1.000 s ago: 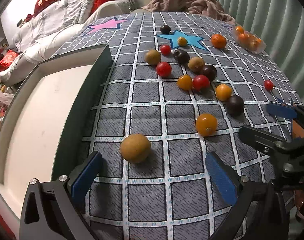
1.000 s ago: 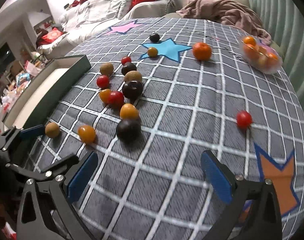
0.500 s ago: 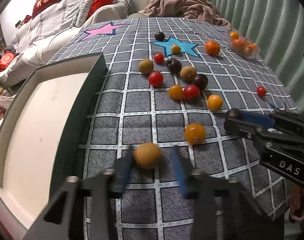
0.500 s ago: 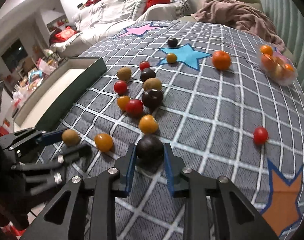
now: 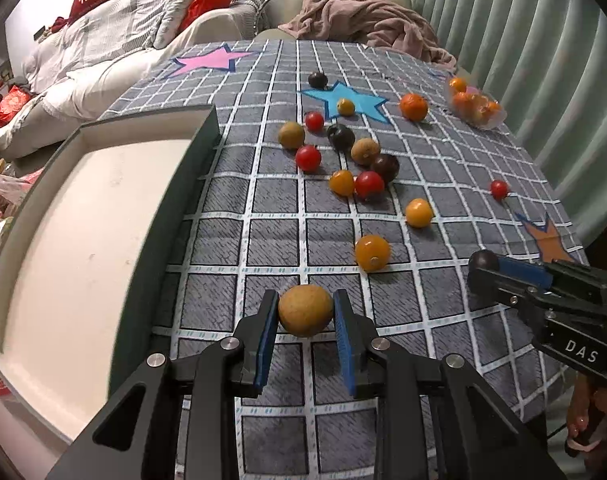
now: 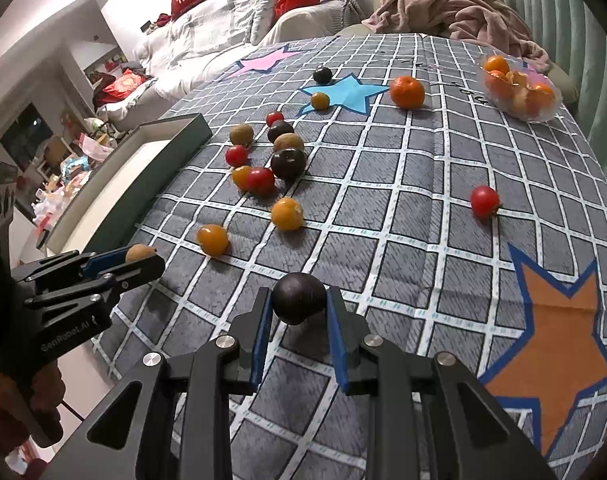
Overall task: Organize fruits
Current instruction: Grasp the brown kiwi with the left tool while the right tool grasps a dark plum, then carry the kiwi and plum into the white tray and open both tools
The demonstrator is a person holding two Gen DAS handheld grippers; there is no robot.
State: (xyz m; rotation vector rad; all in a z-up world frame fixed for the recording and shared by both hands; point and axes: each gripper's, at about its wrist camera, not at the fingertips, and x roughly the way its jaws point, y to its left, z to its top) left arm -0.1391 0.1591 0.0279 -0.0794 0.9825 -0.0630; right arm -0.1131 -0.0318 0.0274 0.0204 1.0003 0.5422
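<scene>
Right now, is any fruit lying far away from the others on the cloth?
Yes. One small red tomato lies alone near the orange star, apart from the main cluster. Nothing looks spilled or damaged.

Two close wrist views, shared tablecloth (image 5: 287, 236)

A table is covered by a matt, woven-looking grey cloth (image 5: 231, 240) printed with a white grid. The tomatoes (image 5: 308, 157) are seen as smooth and glossy, while the brown fruit (image 5: 305, 310) looks dull and finely rough. The gripper fingers (image 5: 265, 336) are faced with ribbed blue pads on matt black plastic, fixed by shiny metal bolts (image 5: 156, 359).
</scene>
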